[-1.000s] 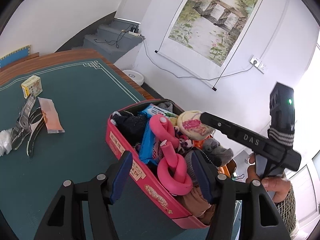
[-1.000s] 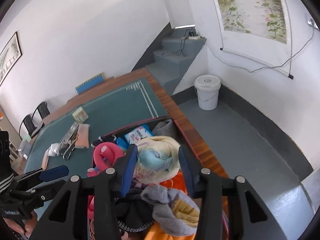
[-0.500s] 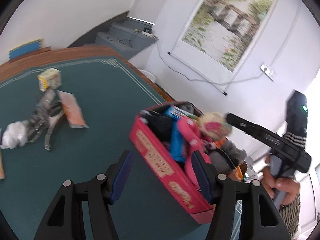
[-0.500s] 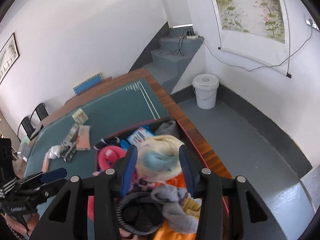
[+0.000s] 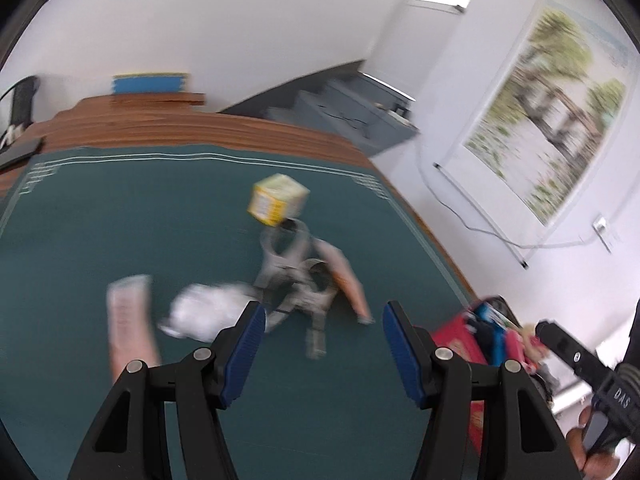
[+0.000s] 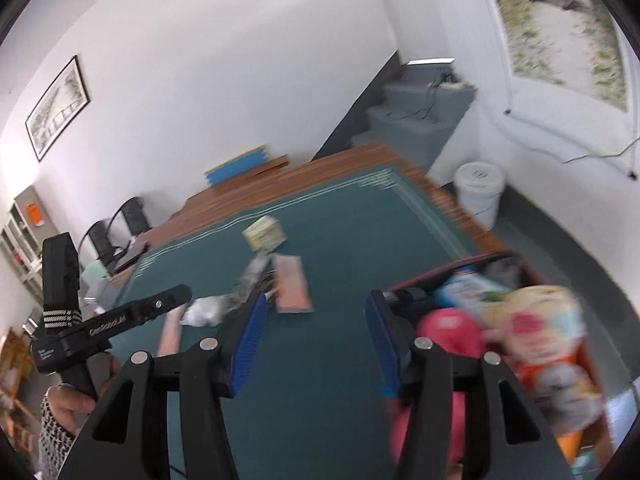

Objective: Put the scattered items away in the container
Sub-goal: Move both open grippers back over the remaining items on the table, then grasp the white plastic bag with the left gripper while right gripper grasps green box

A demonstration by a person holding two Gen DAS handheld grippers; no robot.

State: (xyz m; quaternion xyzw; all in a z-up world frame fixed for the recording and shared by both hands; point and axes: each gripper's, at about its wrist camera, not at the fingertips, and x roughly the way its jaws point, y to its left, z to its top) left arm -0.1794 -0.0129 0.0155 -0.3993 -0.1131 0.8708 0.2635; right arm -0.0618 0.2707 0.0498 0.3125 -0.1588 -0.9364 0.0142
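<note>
Green felt table (image 5: 120,208) with wooden edge stands beside white walls (image 5: 240,20).

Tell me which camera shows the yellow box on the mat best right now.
The left wrist view: the yellow box sits near the frame centre, large, with two faces visible despite the blur, just beyond the metal tool. The right wrist view shows it smaller, farther off and more smeared.

small box (image 5: 277,199) behind scattered pile (image 5: 296,280) on table (image 5: 120,216), full container (image 6: 520,320) at right edge
</note>
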